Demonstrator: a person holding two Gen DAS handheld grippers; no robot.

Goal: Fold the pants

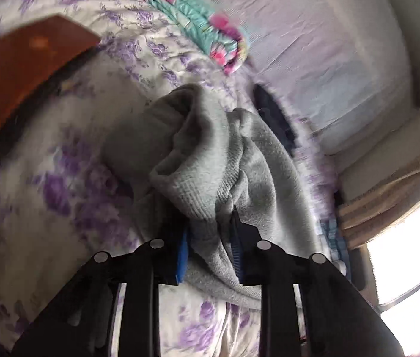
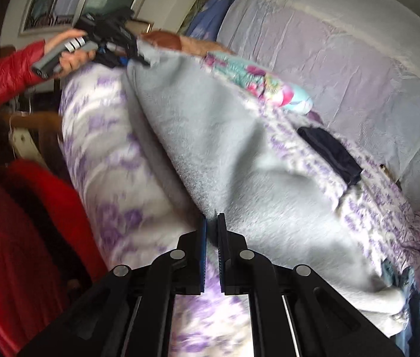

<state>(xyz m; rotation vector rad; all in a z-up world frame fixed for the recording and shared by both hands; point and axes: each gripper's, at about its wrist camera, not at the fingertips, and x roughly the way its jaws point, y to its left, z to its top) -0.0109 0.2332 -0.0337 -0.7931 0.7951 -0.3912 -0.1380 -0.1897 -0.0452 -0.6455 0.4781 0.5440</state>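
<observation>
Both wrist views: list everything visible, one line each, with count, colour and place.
Grey fleece pants: one, grey, stretched over the bed between both grippers.
Floral bedspread: one, white and purple, beneath the pants.
Turquoise-pink quilt: one, folded, far side of bed.
Dark navy garment: one, on bedspread beside the pants.
Brown wooden board: one, at bed edge.
Left gripper: black, blue pads, clamping pants.
Right gripper: black, blue pads, clamping pants.
</observation>
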